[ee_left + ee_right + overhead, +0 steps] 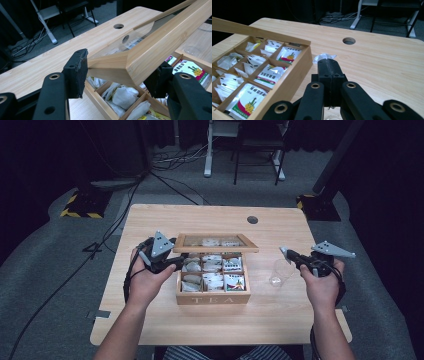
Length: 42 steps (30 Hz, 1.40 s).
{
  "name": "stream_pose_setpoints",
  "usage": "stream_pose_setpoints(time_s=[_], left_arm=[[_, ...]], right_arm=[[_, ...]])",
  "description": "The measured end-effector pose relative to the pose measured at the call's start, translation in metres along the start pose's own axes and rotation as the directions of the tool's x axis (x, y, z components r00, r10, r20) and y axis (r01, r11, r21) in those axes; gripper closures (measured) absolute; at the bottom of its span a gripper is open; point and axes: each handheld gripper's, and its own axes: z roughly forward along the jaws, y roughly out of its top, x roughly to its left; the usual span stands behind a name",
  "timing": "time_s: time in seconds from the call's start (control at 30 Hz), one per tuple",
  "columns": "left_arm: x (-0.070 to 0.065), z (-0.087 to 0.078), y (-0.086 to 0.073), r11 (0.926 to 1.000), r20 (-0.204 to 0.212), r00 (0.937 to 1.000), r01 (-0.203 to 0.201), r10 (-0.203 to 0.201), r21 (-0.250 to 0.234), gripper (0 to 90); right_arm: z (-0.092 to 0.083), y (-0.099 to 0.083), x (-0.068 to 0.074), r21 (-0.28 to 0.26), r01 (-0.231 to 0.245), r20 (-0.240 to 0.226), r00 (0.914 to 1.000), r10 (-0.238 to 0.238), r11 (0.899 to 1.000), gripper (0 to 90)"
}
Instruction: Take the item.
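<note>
Left gripper [172, 262] clamped, jaws partly apart — right gripper [285, 252] fully closed, both forearms reaching forward.

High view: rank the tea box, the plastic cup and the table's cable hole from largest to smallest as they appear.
1. Tea box, by far the largest.
2. Plastic cup, clearly smaller.
3. Cable hole, smallest, though it lies farther from the camera.

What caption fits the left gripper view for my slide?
Left gripper clamps the corner of the wooden lid, holding it raised over the tea box of sachets.
</note>
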Motion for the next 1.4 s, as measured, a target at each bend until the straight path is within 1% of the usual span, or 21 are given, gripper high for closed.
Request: stream_pose_setpoints(time_s=[0.27, 0.47, 0.63, 1.0, 1.3, 1.33, 1.4], left_arm=[[0.000, 0.000, 0.000, 1.0000, -0.001, 1.0000, 0.000, 0.000, 0.002, 42.2], [0.000, 0.000, 0.000, 1.0000, 0.000, 1.0000, 0.000, 0.000, 0.001, 42.1], [0.000, 0.000, 0.000, 1.0000, 0.000, 1.0000, 0.001, -0.001, 0.000, 42.1], [-0.001, 0.000, 0.000, 1.0000, -0.002, 1.0000, 0.000, 0.000, 0.001, 42.1], [-0.001, 0.000, 0.000, 1.0000, -0.002, 1.0000, 0.000, 0.000, 0.001, 42.1], [-0.001, 0.000, 0.000, 1.0000, -0.002, 1.0000, 0.002, -0.002, 0.001, 42.1], [-0.001, 0.000, 0.000, 1.0000, -0.002, 1.0000, -0.001, 0.001, 0.002, 42.1]], right_arm=[[0.006, -0.014, -0.007, 0.010, -0.031, -0.004, 0.9995, 0.031, 0.999, 90.0], [0.013, -0.024, -0.009, 0.016, -0.043, -0.013, 0.9990, 0.043, 0.999, 90.0], [0.018, -0.031, -0.012, 0.025, -0.055, -0.010, 0.9984, 0.056, 0.998, 90.0], [0.022, -0.040, -0.016, 0.028, -0.073, -0.006, 0.9973, 0.073, 0.997, 90.0], [0.023, -0.045, -0.018, 0.039, -0.076, -0.009, 0.9970, 0.077, 0.996, 90.0], [0.023, -0.045, -0.018, 0.040, -0.078, -0.011, 0.9968, 0.079, 0.996, 88.2], [0.024, -0.046, -0.019, 0.044, -0.084, -0.010, 0.9964, 0.084, 0.995, 81.7]])
